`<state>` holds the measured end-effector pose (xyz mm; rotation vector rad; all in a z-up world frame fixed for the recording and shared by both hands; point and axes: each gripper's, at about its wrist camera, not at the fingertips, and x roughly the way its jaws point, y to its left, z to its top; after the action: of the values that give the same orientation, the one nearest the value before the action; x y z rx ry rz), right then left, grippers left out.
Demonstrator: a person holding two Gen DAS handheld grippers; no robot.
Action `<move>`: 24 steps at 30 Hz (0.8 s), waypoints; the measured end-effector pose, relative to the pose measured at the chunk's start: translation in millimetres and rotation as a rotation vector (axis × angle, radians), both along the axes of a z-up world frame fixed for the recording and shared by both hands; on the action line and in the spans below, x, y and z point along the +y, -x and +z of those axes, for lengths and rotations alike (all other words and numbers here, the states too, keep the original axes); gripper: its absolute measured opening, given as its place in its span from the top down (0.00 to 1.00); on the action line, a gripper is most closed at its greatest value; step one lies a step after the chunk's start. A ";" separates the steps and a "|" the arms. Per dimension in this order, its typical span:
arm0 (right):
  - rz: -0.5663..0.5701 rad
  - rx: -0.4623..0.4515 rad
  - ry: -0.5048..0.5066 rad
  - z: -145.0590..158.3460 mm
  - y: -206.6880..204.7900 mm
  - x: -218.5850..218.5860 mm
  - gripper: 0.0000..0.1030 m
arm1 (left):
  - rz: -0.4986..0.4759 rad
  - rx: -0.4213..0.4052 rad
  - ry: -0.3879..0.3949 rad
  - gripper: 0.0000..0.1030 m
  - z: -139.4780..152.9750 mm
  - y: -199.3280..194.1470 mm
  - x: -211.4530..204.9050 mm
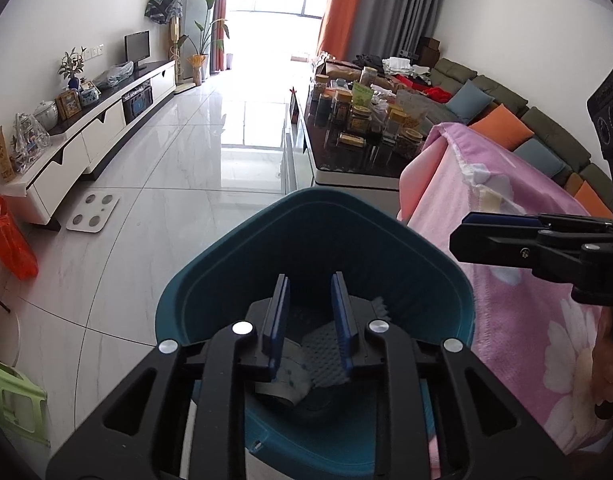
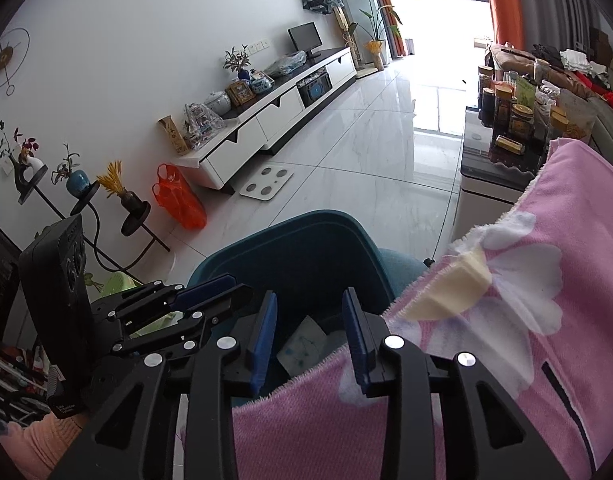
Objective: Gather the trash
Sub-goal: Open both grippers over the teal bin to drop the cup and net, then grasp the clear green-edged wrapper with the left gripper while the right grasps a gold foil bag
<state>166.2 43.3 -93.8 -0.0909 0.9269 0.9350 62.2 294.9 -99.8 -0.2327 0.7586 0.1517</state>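
A teal trash bin [image 1: 306,196] stands on the floor right below my left gripper [image 1: 310,280], which hangs open over its mouth with nothing between the blue pads. Inside the bin lie a white paper scrap with blue dots [image 1: 294,380] and a grey textured piece [image 1: 326,352]. My right gripper [image 2: 310,296] is open too, empty, over the bin [image 2: 306,216] where the pink flowered blanket [image 2: 546,280] borders it. The white scrap [image 2: 302,344] shows between its fingers, down in the bin. Each gripper appears in the other's view: the right gripper [image 1: 458,232], the left gripper [image 2: 238,284].
The pink blanket [image 1: 526,320] covers something right beside the bin. Beyond it stand a dark coffee table [image 1: 346,168] crowded with jars and a sofa [image 1: 506,108]. A white scale [image 1: 92,212], an orange bag [image 1: 8,240] and a green stool [image 1: 14,396] sit on the tiled floor at left.
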 end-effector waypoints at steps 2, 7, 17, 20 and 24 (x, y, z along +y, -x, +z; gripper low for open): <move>-0.011 -0.012 -0.033 10.6 3.0 -14.5 0.67 | 0.008 -0.039 -0.019 0.55 14.2 8.3 -4.1; -0.038 -0.104 -0.092 38.9 22.5 -60.4 0.53 | -0.047 -0.168 -0.044 0.37 53.7 42.2 -30.0; -0.262 -0.225 -0.133 60.7 66.3 -200.5 0.45 | -0.400 -0.277 -0.043 0.23 84.4 72.1 -168.3; -0.384 -0.250 -0.111 61.0 76.7 -248.9 0.45 | -0.509 -0.256 -0.022 0.23 78.4 67.2 -214.1; -0.538 -0.269 -0.079 58.5 90.5 -304.4 0.45 | -0.622 -0.215 -0.005 0.23 69.5 56.2 -268.8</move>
<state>75.7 -261.1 -35.3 0.0964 0.6154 0.4436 6.1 26.1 -30.3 0.0004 0.5865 -0.4547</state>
